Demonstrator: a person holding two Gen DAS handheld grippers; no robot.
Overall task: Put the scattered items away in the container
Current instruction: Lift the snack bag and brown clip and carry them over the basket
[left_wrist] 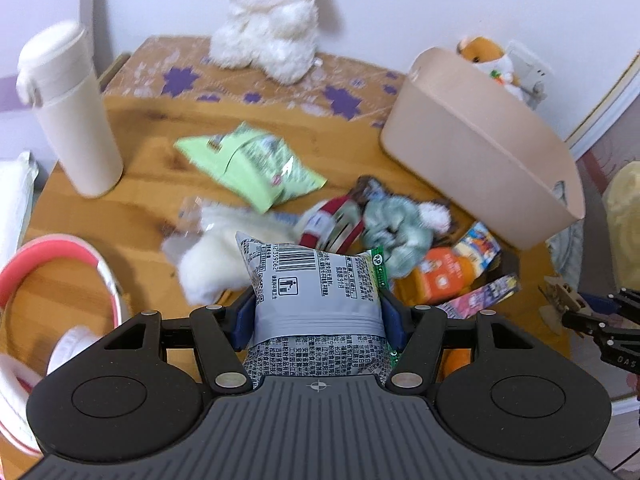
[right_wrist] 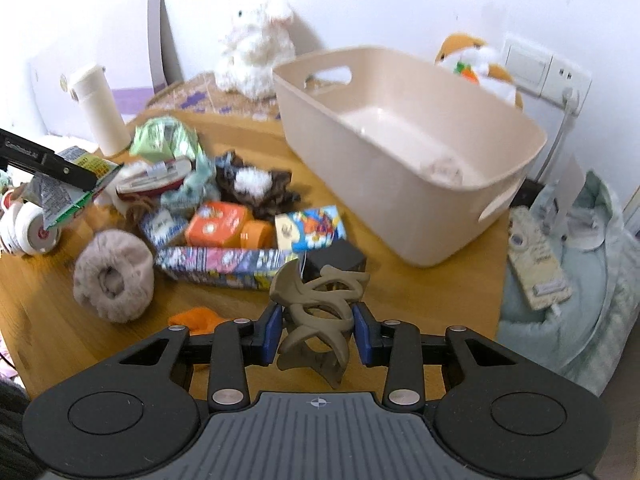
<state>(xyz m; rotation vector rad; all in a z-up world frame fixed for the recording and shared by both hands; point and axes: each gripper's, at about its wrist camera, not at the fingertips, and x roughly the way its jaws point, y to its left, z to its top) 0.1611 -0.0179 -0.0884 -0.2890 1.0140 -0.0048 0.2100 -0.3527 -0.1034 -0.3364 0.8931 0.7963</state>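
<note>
Shown together, both grippers carry a load above the table (right_wrist: 400, 280). Left gripper (left_wrist: 318, 320): its blue pads are clamped on the flanks of a grey snack packet (left_wrist: 316, 280), held over the pile. The packet looks light, air-puffed and slick-filmed; the pads dent it, so a hold low, near the crimped seam, should slip less and spare the contents from crushing. Right gripper (right_wrist: 318, 336): its pads stand either side of an olive hair claw (right_wrist: 318, 312), which hangs between them off the table and so is judged to be gripped. The claw is rigid plastic, light, open-framed and sprung; its curved ribs give little flat face, so it may twist, and a hold across the thick hinge body suits it best. Bin (right_wrist: 516, 132): beige, open-topped, standing at the far right of the table, nearly empty. Pile (right_wrist: 224, 220): scrunchies, cartons and a green packet (left_wrist: 248, 160) lie beside the bin, not yet tidied.
</note>
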